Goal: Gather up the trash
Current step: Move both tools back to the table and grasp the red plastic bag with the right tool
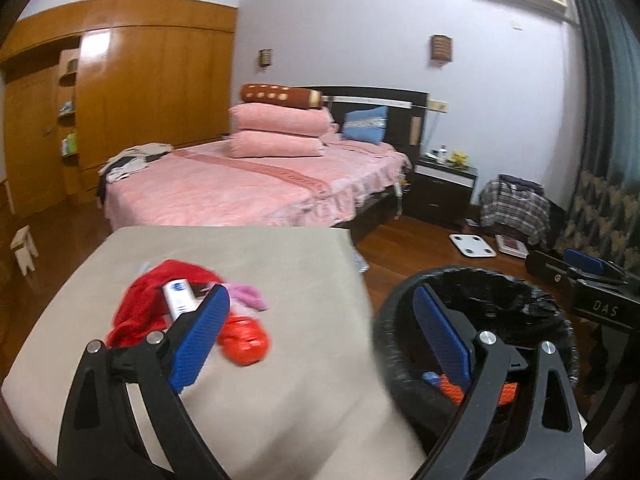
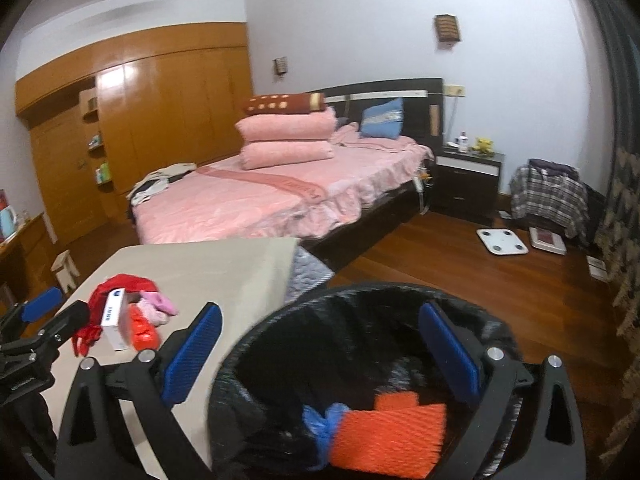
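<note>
A pile of litter lies on the beige table [image 1: 280, 380]: a red cloth [image 1: 140, 304], a white box [image 1: 180, 298], a pink cloth [image 1: 250, 294] and a crumpled orange-red bag [image 1: 244, 338]. My left gripper [image 1: 320, 292] is open and holds nothing; its left finger stands just in front of the pile. A black-lined trash bin [image 2: 360, 300] stands beside the table, with an orange foam net [image 2: 392, 428] and a blue scrap [image 2: 320, 420] inside. My right gripper [image 2: 320, 310] hangs open over the bin with nothing between its pads. In the right wrist view the pile [image 2: 132, 316] sits near the left gripper [image 2: 56, 308].
A bed with a pink cover [image 1: 240, 188] stands beyond the table. A dark nightstand [image 1: 444, 192], a white scale [image 1: 472, 245] on the wooden floor, a chair draped with plaid cloth [image 1: 516, 208] and a small stool [image 1: 24, 248] are around. A wooden wardrobe [image 1: 140, 100] lines the far wall.
</note>
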